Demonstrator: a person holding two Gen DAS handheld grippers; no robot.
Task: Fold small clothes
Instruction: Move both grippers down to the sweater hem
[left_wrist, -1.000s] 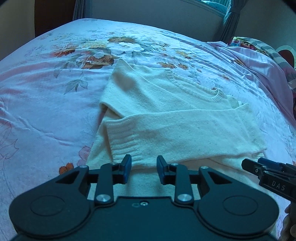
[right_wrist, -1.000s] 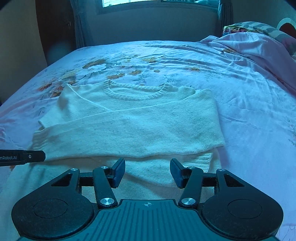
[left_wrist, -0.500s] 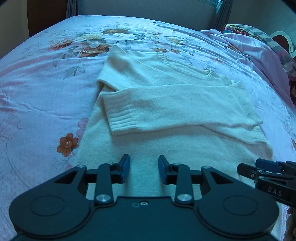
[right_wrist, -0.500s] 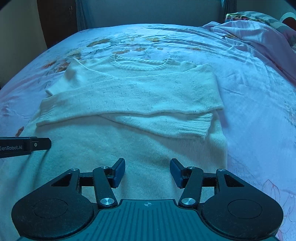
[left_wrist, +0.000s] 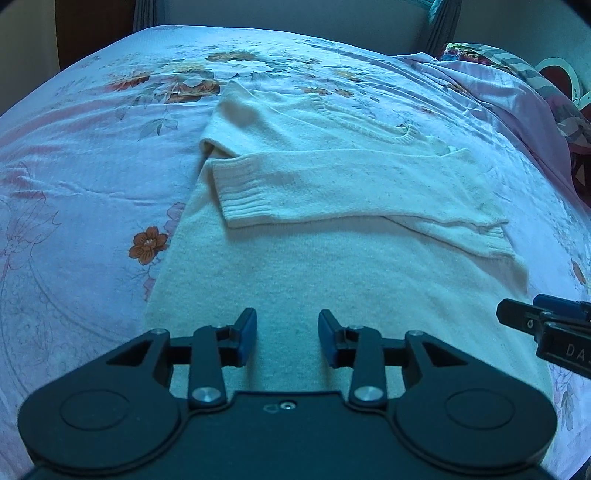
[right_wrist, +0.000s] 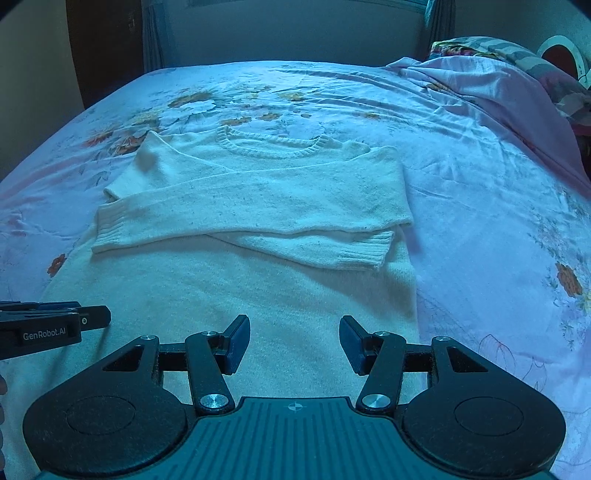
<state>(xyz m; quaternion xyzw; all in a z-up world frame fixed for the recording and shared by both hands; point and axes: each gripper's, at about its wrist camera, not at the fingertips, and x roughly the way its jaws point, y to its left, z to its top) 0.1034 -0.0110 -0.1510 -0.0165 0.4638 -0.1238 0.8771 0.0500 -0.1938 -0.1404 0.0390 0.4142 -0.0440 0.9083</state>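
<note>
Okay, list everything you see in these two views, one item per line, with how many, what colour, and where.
sweater: one, cream, flat on the bed, both sleeves folded across the chest
bedsheet: one, pale pink with floral print, covering the bed
bedding heap: one, pink with a patterned piece, far right corner
curtains: dark, back wall
left claw: black with blue pads, opening, nothing between them, above the sweater's lower part
right claw: black with blue pads, open, empty, above the sweater's lower part
</note>
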